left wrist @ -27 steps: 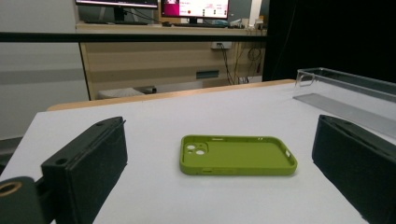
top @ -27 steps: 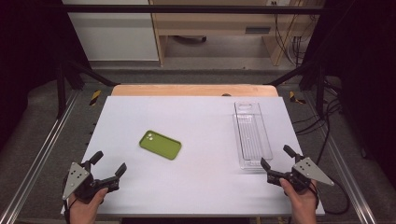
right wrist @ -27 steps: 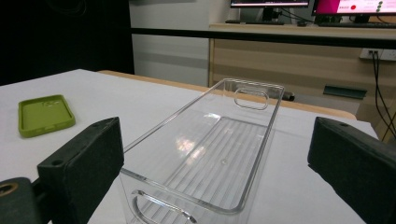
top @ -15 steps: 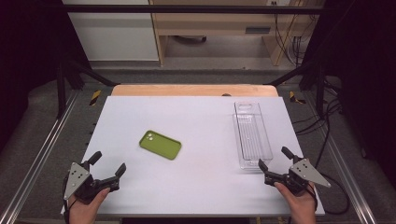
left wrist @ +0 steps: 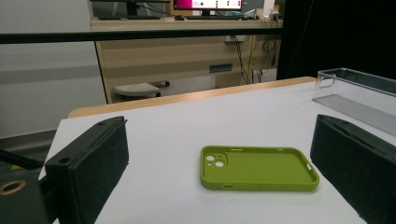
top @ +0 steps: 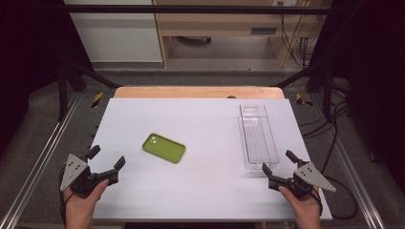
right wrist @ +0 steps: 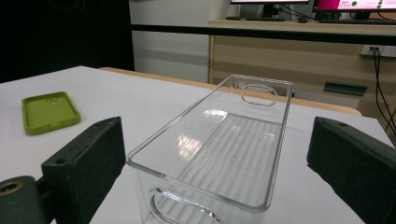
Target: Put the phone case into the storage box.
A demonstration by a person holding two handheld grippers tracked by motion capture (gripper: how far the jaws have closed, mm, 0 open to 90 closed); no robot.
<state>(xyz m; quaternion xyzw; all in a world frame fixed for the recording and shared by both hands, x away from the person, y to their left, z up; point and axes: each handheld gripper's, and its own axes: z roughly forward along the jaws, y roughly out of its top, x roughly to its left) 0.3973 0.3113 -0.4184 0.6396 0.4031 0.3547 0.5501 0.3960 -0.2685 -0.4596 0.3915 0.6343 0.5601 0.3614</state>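
**Counting One Case, One Bin, Two Grippers**

Resting at the near left corner of the white surface [top: 210,119], the left gripper [top: 106,159] is held in a hand [top: 82,205] with its jaws spread wide and nothing between them. To its right lies one green phone case [top: 164,148], flat, at a slant, left of the middle. Farther right stands one clear plastic bin [top: 258,138], long and narrow, running away from the person. Just beside its near end is the right gripper [top: 279,162], also held in a hand [top: 302,207], jaws apart and empty.

The left gripper view shows the case's hollow side facing up (camera cutouts at its left end) and small holes along its rim, which the high view leaves too small to tell. The right gripper view shows the bin's ribbed floor and a handle slot in its far wall, with the near rim lying between the jaws.
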